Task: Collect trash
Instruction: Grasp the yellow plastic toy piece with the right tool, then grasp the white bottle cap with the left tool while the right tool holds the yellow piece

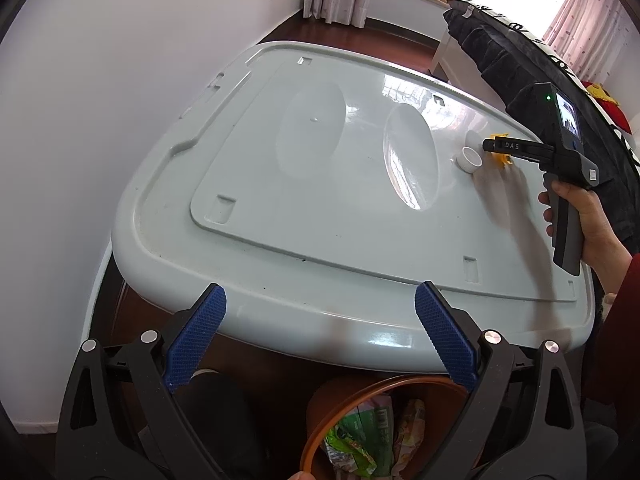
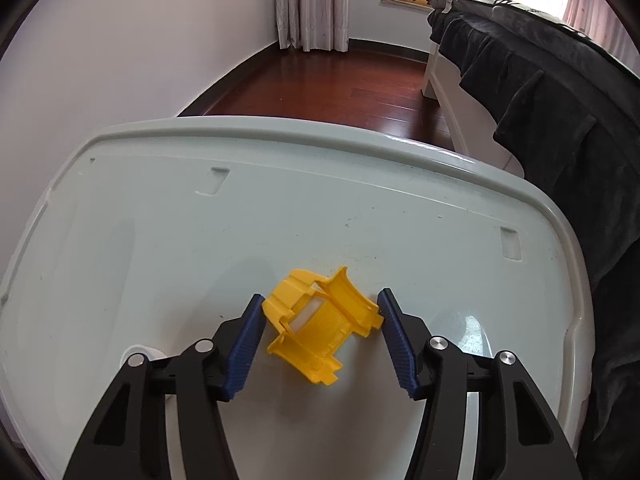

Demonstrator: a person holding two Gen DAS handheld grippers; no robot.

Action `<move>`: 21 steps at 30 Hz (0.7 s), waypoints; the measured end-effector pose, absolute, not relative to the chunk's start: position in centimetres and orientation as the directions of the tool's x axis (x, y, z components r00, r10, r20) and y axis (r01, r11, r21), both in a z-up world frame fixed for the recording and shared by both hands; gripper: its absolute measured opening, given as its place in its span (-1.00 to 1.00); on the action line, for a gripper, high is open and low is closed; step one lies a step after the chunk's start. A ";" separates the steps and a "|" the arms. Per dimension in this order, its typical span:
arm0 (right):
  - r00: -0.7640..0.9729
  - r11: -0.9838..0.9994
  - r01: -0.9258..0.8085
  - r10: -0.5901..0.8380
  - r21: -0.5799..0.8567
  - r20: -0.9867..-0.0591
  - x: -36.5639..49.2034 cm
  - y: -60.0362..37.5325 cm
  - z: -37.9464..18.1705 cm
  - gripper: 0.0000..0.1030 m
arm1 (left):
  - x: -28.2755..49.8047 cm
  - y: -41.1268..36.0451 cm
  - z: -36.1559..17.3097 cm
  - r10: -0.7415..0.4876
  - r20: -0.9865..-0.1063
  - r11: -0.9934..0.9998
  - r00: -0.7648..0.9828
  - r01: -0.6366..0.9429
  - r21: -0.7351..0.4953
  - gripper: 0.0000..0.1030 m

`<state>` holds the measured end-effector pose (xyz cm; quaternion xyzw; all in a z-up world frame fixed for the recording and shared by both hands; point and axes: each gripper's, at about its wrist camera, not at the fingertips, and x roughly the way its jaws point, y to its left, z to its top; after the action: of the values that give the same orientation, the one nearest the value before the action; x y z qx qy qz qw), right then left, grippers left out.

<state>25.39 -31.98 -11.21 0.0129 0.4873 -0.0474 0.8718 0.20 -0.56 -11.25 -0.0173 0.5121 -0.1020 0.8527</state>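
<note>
A yellow plastic piece lies on the pale grey plastic tabletop. My right gripper straddles it, and both blue pads touch its left and right edges. In the left wrist view the same right gripper reaches down to the yellow piece at the table's far right, held by a person's hand. A small white cap stands just left of it. My left gripper hangs open over the table's near edge with nothing between its fingers. Below it is an orange-rimmed bin holding green wrappers.
The white cap peeks out behind my right gripper's left finger. A bed with a dark blanket runs along the right side of the table. A white wall is on the left, and dark wooden floor lies beyond the table.
</note>
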 end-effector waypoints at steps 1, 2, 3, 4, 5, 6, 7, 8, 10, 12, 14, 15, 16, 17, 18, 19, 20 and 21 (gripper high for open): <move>0.522 0.995 0.095 -0.072 -0.026 -0.850 25.3 -31.9 -11.2 0.09 | 0.2 -0.5 -11.3 -0.191 -0.870 0.979 0.455 0.156 -0.134 0.81; 0.525 0.995 0.099 -0.071 -0.022 -0.848 25.3 -31.9 -11.2 0.09 | 0.2 -0.5 -11.3 -0.191 -0.870 0.979 0.455 0.155 -0.134 0.81; 0.527 0.995 0.101 -0.070 -0.019 -0.847 25.2 -31.9 -11.2 0.09 | 0.2 -0.5 -11.3 -0.192 -0.870 0.978 0.455 0.156 -0.135 0.81; 0.528 0.995 0.102 -0.067 -0.015 -0.847 25.1 -31.9 -11.2 0.09 | 0.2 -0.6 -11.3 -0.191 -0.870 0.979 0.455 0.156 -0.134 0.81; 0.529 0.995 0.103 -0.064 -0.011 -0.846 25.1 -31.9 -11.1 0.09 | 0.2 -0.5 -11.3 -0.192 -0.870 0.978 0.454 0.157 -0.134 0.81; 0.533 0.994 0.105 -0.066 -0.011 -0.844 25.0 -31.9 -11.0 0.09 | 0.2 -0.5 -11.3 -0.193 -0.870 0.978 0.454 0.157 -0.136 0.81; 0.535 0.994 0.106 -0.068 -0.013 -0.842 24.9 -31.9 -10.9 0.09 | 0.2 -0.6 -11.3 -0.195 -0.870 0.978 0.453 0.158 -0.137 0.81; 0.537 0.994 0.107 -0.070 -0.015 -0.840 24.9 -31.9 -10.7 0.09 | 0.3 -0.6 -11.3 -0.194 -0.870 0.978 0.453 0.157 -0.136 0.81; 0.542 0.994 0.105 -0.069 -0.014 -0.837 24.8 -31.8 -10.3 0.09 | 0.3 -0.6 -11.4 -0.190 -0.870 0.979 0.454 0.158 -0.132 0.81; 0.550 0.995 0.104 -0.069 -0.014 -0.833 24.7 -31.8 -9.7 0.09 | 0.3 -0.7 -11.4 -0.193 -0.869 0.978 0.455 0.157 -0.134 0.80; 0.557 0.995 0.100 -0.072 -0.019 -0.827 24.4 -31.7 -9.0 0.09 | 0.1 -0.7 -11.4 -0.192 -0.867 0.978 0.460 0.159 -0.133 0.80; 0.561 0.995 0.096 -0.073 -0.022 -0.825 24.1 -31.6 -8.5 0.09 | 0.0 -0.8 -11.3 -0.191 -0.865 0.978 0.464 0.163 -0.128 0.81; 0.564 0.995 0.094 -0.077 -0.028 -0.822 23.9 -31.5 -8.1 0.09 | 0.0 -0.8 -11.3 -0.190 -0.864 0.978 0.467 0.165 -0.126 0.81; 0.566 0.995 0.092 -0.079 -0.032 -0.821 23.8 -31.5 -7.9 0.09 | -0.1 -0.9 -11.2 -0.189 -0.862 0.978 0.470 0.169 -0.122 0.81; 0.569 0.995 0.090 -0.077 -0.032 -0.819 23.5 -31.5 -7.4 0.09 | -0.2 -0.9 -11.2 -0.190 -0.861 0.978 0.472 0.172 -0.121 0.81; 0.572 0.995 0.090 -0.079 -0.033 -0.816 23.3 -31.4 -7.1 0.09 | -0.2 -0.9 -11.2 -0.191 -0.860 0.977 0.472 0.174 -0.122 0.81; 0.577 0.995 0.092 -0.082 -0.035 -0.813 22.9 -31.4 -6.7 0.09 | -0.2 -0.9 -11.2 -0.194 -0.860 0.977 0.472 0.176 -0.124 0.81; 0.580 0.995 0.091 -0.078 -0.031 -0.811 22.6 -31.4 -6.2 0.09 | -0.3 -0.9 -11.2 -0.194 -0.860 0.977 0.473 0.175 -0.124 0.80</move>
<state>22.63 -31.38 -6.22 0.0069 0.4559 -0.0476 0.8887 -0.28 -0.92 -11.22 -0.0095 0.5021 -0.1076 0.8580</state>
